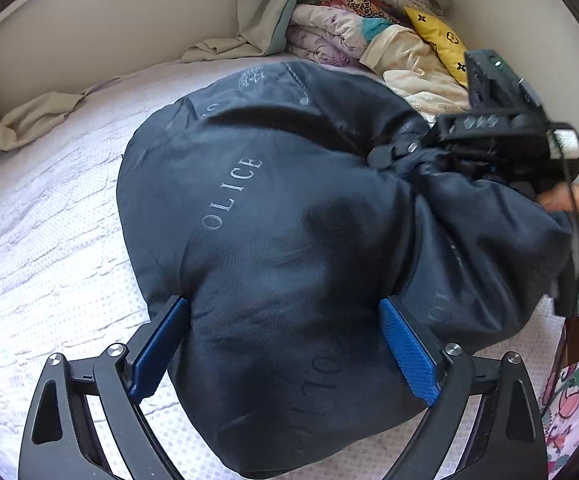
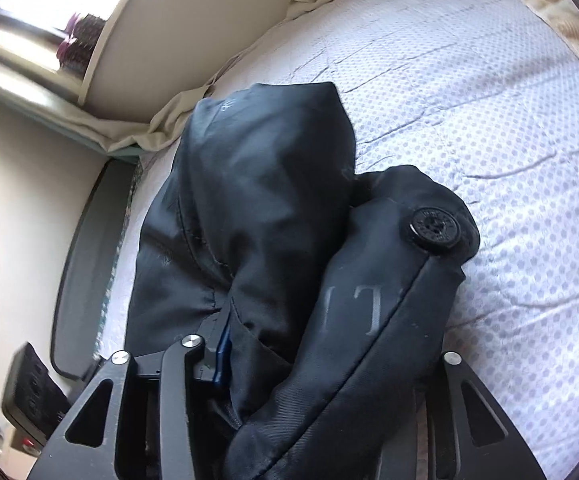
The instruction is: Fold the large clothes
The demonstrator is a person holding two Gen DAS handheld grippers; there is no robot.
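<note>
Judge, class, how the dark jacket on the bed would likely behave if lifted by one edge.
The dark jacket would probably sag and unfold, since it lies in soft, puffy bunches. Its smooth, slightly shiny lining suggests it may slip between the pads. The bulk mounded on the bed cover hints it is fairly heavy for cloth.

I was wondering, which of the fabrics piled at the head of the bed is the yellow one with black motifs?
It is the yellow cushion at the pile's right end, beside the cream cloth; the others are floral, grey or cream.
</note>
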